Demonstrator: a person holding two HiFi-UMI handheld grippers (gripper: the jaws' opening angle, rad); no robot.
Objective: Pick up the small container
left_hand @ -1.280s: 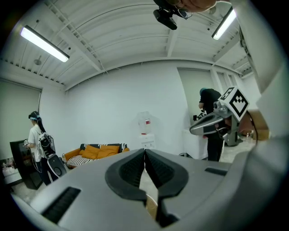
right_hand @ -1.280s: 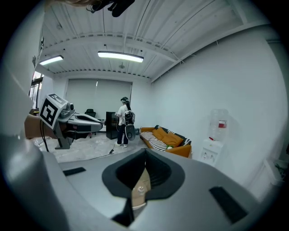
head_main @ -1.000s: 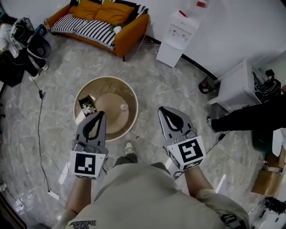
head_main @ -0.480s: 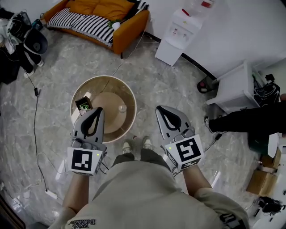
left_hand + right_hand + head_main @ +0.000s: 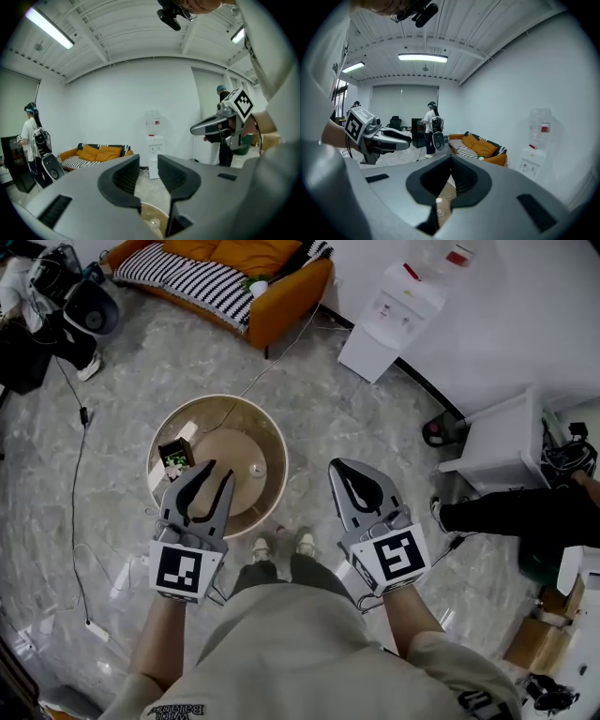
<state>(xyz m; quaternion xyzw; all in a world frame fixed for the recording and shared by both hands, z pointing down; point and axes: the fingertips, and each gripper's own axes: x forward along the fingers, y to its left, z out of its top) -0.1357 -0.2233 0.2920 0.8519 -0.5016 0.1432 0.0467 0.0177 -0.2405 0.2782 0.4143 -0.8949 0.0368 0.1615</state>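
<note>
The small container (image 5: 257, 468), a little pale jar, stands on the round wooden table (image 5: 267, 432), right of its middle. My left gripper (image 5: 216, 473) hovers over the table's near edge, just left of the jar; its jaws are opening, with a narrow gap and nothing between them. In the left gripper view the left gripper (image 5: 148, 161) points across the room, and the jar (image 5: 152, 223) shows low through the gap. My right gripper (image 5: 340, 469) is shut and empty, held over the floor right of the table. The right gripper view shows the right gripper (image 5: 450, 162) with its tips together.
A dark box with green contents (image 5: 174, 456) sits at the table's left rim. An orange sofa (image 5: 272, 296), a water dispenser (image 5: 394, 320) and a white cabinet (image 5: 502, 442) line the wall. Cables (image 5: 77, 474) trail over the marble floor. Another person's leg (image 5: 511, 512) is at right.
The left gripper's jaws have parted from closed tips to a narrow gap. The wearer's feet have come together below the table. Both grippers sit much as before.
</note>
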